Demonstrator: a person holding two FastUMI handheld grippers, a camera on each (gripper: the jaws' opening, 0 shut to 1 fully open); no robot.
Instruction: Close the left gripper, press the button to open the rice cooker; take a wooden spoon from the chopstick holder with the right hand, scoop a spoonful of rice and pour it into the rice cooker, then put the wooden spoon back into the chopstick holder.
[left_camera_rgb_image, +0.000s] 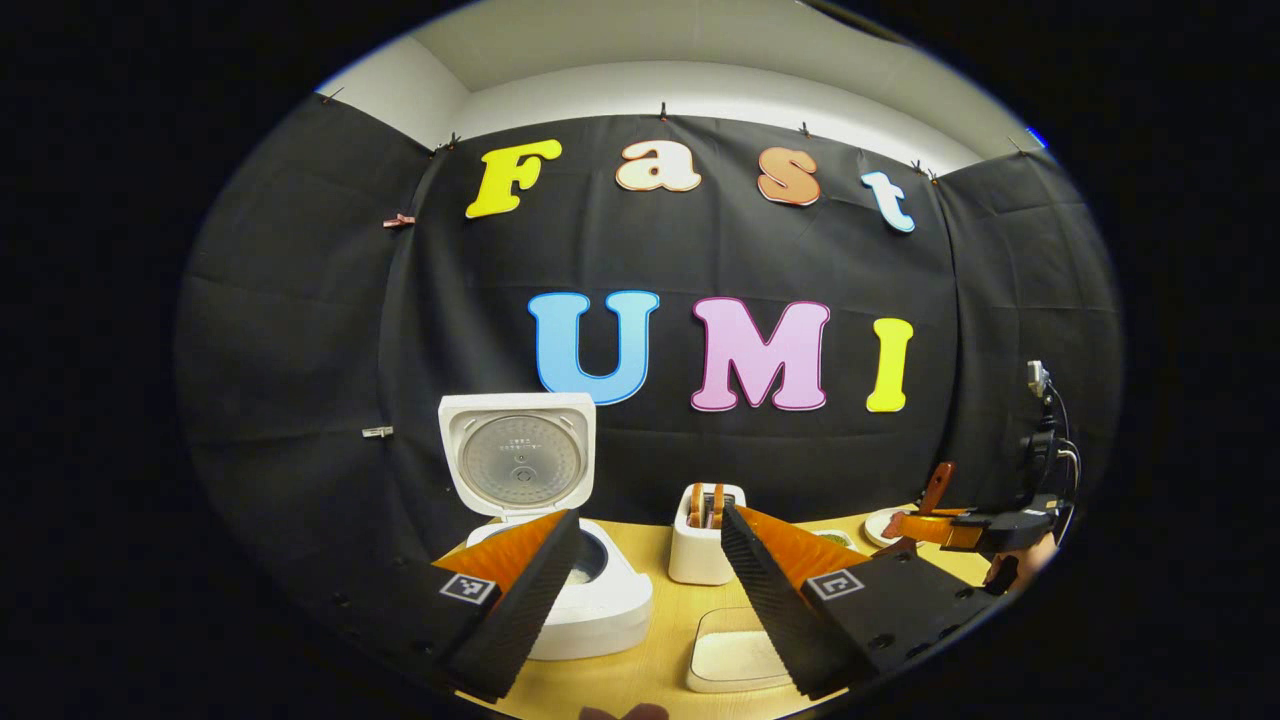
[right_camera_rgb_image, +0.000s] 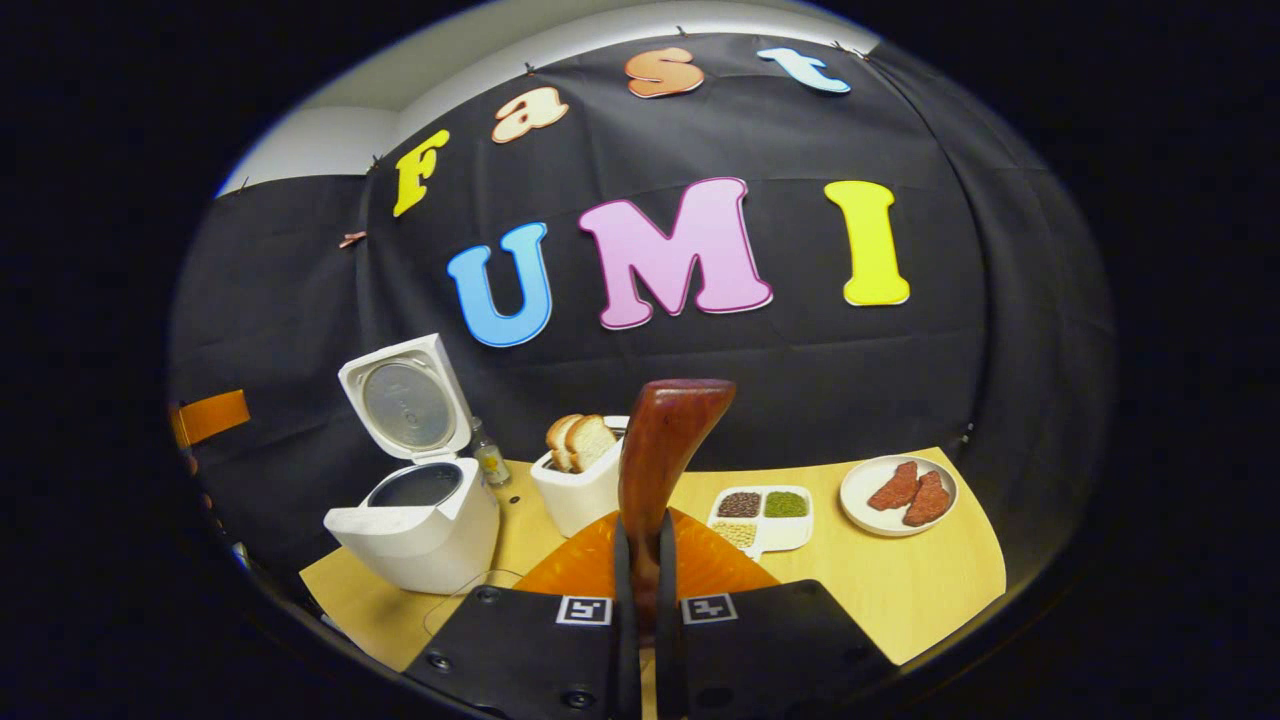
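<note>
Left claw (left_camera_rgb_image: 645, 560): open, its two fingers spread wide apart and holding nothing, poised above the near edge of the light wooden tabletop (left_camera_rgb_image: 660, 660).
Right claw (right_camera_rgb_image: 640, 600): closed on the handle of the dark reddish-brown wooden spoon (right_camera_rgb_image: 660, 450), both fingers pressing it; the spoon stands upright between them. In the left gripper view this claw (left_camera_rgb_image: 925, 528) sits off at the right edge of the tabletop, with the spoon (left_camera_rgb_image: 937, 487).
White rice cooker (right_camera_rgb_image: 420, 520): at the left end of the tabletop, lid (right_camera_rgb_image: 405, 400) standing open and tilted back, dark inner pot showing.
White chopstick holder (left_camera_rgb_image: 705, 545): toward the rear middle of the tabletop, just right of the cooker, with brownish pieces sticking out of its top.
White rectangular tray of rice (left_camera_rgb_image: 735, 655): at the near edge, in front of the holder.
White divided dish of grains (right_camera_rgb_image: 762, 515): right of centre.
White round plate with red pieces (right_camera_rgb_image: 898, 492): near the right edge.
</note>
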